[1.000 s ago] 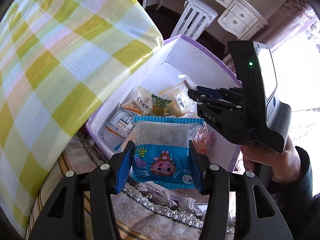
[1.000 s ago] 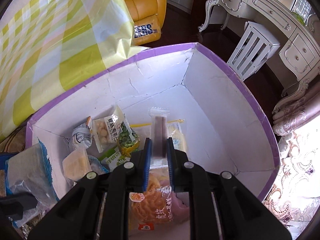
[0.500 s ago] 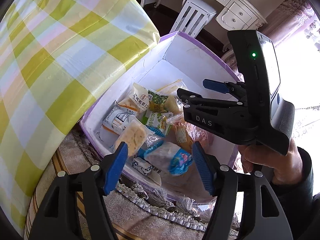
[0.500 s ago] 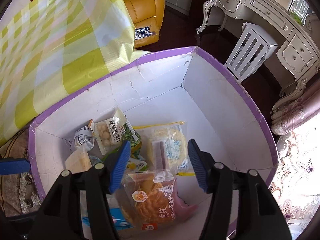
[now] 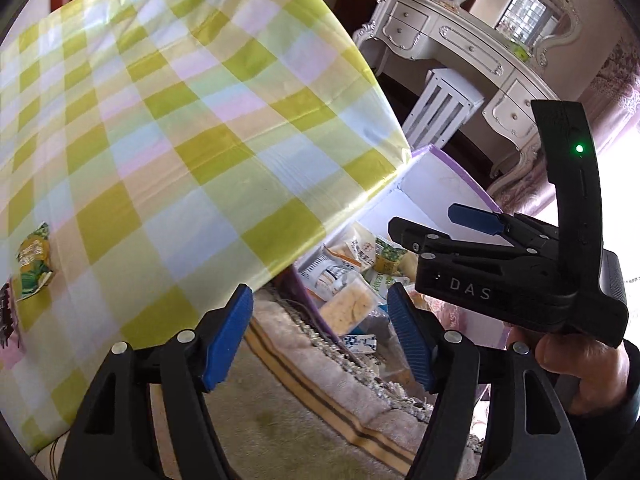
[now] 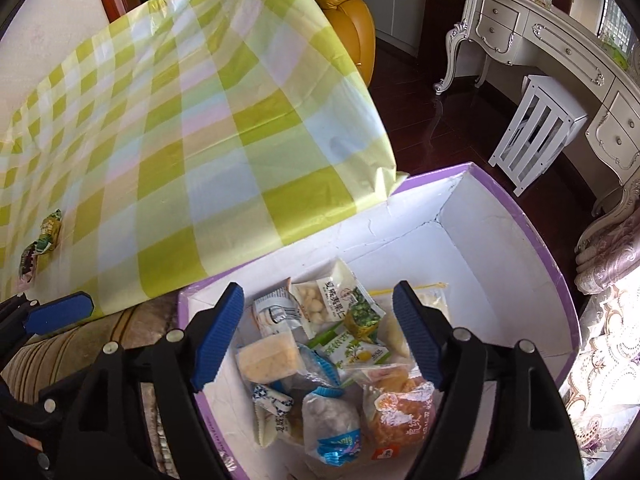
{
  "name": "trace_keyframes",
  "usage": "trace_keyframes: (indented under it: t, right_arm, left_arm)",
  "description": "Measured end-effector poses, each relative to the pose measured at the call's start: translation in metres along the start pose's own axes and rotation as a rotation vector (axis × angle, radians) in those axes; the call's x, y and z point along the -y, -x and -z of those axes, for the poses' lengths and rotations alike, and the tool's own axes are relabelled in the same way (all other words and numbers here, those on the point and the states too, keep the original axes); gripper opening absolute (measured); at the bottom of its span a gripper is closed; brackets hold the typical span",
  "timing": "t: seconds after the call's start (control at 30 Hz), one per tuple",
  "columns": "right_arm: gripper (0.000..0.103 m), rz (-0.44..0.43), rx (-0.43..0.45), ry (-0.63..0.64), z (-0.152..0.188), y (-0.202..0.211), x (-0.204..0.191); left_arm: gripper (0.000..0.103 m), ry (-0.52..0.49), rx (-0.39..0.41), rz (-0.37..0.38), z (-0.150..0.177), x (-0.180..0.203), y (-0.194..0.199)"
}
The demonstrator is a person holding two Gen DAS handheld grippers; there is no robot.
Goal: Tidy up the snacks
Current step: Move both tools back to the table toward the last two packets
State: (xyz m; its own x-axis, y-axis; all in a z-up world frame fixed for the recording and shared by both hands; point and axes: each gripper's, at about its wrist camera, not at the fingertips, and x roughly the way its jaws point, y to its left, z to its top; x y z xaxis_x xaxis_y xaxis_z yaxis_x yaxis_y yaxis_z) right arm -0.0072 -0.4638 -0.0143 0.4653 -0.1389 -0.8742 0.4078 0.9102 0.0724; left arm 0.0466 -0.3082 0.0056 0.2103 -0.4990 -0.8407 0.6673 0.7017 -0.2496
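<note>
Remaining snack packets (image 5: pixel 34 264) lie at the near-left edge of the checked tablecloth (image 5: pixel 192 128); the rest sit in the purple-rimmed box (image 6: pixel 516 216). They look light, soft and crinkly-slick, so pinch across the flat body. Left gripper (image 5: pixel 320 336) and right gripper (image 6: pixel 318 332) both tilt steeply down, empty; the right's jaws have just been opening.

"DAS" is printed on the right tongs (image 5: pixel 474 220).
</note>
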Motion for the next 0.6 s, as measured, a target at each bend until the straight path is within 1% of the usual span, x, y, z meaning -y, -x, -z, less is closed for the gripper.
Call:
trace_keyframes:
  t: [0.17,0.3,0.43,0.5,0.6]
  right_arm:
    - [0.077,-0.069,0.003,0.033,-0.007,0.006,-0.034]
    - [0.077,-0.117,0.002,0.061,-0.010,0.010,-0.063]
    - [0.077,-0.168,-0.004,0.084,-0.010,0.009,-0.096]
    - [0.077,-0.189,-0.005,0.119,-0.009,0.008,-0.115]
    - [0.077,-0.181,-0.002,0.202,-0.009,0.008,-0.145]
  left_arm:
    - [0.067,0.095,0.094,-0.080,0.007,-0.040,0.033]
    - [0.067,0.159,0.182,-0.191,0.017,-0.075,0.061]
    - [0.067,0.262,0.254,-0.295,0.032,-0.117,0.090]
    - [0.067,0.321,0.277,-0.330,0.040,-0.139,0.101]
    - [0.065,0.419,0.278,-0.353,0.050,-0.174,0.111]
